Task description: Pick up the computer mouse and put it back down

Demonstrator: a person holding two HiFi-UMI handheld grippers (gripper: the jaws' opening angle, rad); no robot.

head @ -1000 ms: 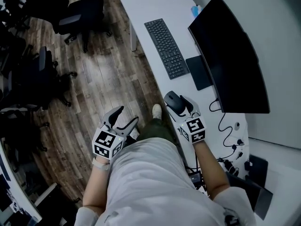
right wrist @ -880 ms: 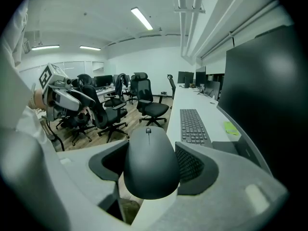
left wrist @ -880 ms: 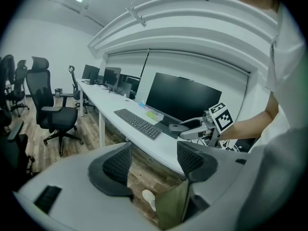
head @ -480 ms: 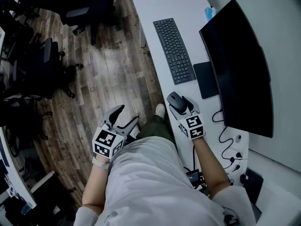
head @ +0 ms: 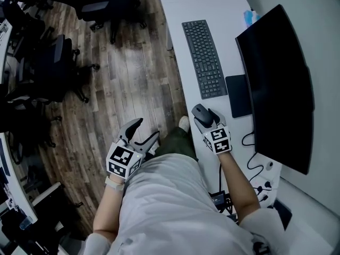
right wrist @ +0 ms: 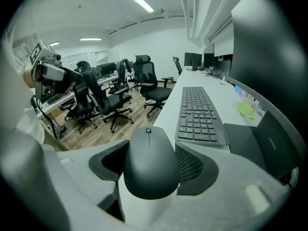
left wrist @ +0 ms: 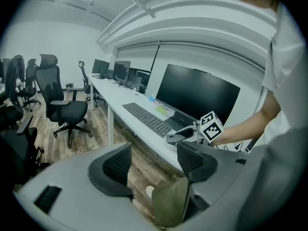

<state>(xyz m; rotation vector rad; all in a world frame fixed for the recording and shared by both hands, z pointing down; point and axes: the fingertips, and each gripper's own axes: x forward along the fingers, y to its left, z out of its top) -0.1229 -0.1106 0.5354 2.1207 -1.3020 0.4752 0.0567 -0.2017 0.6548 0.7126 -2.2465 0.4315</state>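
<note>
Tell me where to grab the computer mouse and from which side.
Pinch the mouse across its long sides at the hump, coming from its tail end toward the keyboard, since it lies lengthwise that way. The right hand-held gripper straddles it so.

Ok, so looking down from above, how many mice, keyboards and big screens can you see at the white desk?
mouse: 1
keyboard: 1
big screen: 1
Total: 3
</note>
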